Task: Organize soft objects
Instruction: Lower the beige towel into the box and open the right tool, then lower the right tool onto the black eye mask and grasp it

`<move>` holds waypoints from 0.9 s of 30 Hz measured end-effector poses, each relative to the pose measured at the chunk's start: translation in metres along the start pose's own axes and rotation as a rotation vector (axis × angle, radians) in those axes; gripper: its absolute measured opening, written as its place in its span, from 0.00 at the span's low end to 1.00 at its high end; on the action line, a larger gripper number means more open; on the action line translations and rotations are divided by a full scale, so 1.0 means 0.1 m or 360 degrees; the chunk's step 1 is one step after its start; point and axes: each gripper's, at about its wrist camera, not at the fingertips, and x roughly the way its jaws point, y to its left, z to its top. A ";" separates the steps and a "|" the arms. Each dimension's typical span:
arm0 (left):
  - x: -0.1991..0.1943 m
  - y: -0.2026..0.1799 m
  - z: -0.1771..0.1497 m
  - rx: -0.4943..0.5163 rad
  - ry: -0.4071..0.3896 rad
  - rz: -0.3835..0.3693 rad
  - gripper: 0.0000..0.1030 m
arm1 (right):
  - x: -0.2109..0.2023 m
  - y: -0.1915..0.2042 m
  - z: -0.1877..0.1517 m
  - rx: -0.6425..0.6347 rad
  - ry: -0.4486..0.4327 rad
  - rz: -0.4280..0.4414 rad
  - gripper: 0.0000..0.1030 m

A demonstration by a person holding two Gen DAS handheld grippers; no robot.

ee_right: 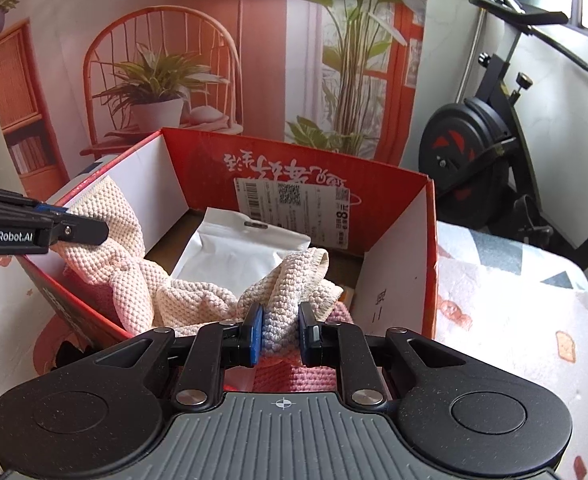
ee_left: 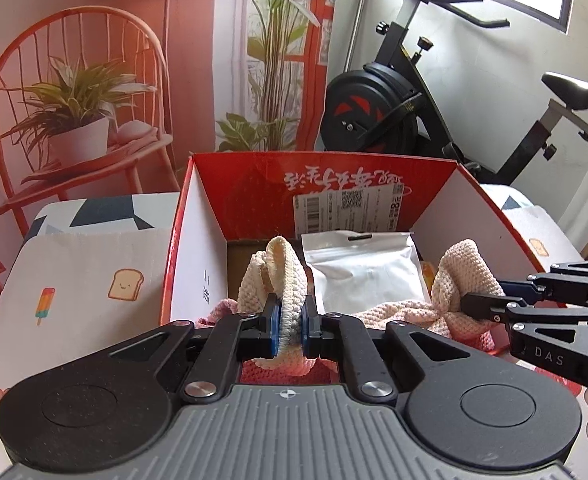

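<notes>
A cream and pink knitted cloth [ee_left: 394, 312] lies in an open red box [ee_left: 198, 200], stretched with its long axis running side to side across the near part of the box, both ends pulled up into bunched peaks while the middle sags low. The left claw [ee_left: 291, 326] is clamped on the cloth's left end, whose ribbed edge stands upright between the blue pads [ee_left: 272, 326]. The right claw [ee_right: 280, 334] is pinched on the other end in the same way, its folded edge pointing up and away toward the box's back wall. Behind the cloth a white pouch [ee_left: 368, 266] lies flat on the box floor, its hang-hole end toward the back wall, below a shipping label [ee_left: 350, 206]. The box rests on a surface covered by a cartoon-print sheet [ee_left: 74, 272]. The left view shows the right claw reaching in from the side; the right view shows the left claw likewise, and also pink knit beneath the cream. An exercise bike [ee_left: 434, 92] stands behind.
</notes>
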 end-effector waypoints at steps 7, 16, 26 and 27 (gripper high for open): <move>0.03 0.02 0.00 -0.0001 0.0022 0.0003 0.17 | -0.01 0.01 -0.01 0.0001 -0.0004 -0.0004 0.24; -0.40 0.01 0.02 -0.0024 -0.0149 0.0016 0.65 | -0.40 -0.06 -0.01 0.0030 -0.0245 -0.0092 0.63; -0.93 -0.06 -0.39 -0.0035 -0.0139 -0.0001 0.71 | -0.91 0.04 -0.30 0.0045 -0.0344 0.0001 0.70; -0.97 -0.06 -0.45 -0.0035 -0.0133 -0.0018 0.71 | -0.96 0.07 -0.36 0.0047 -0.0347 0.0008 0.72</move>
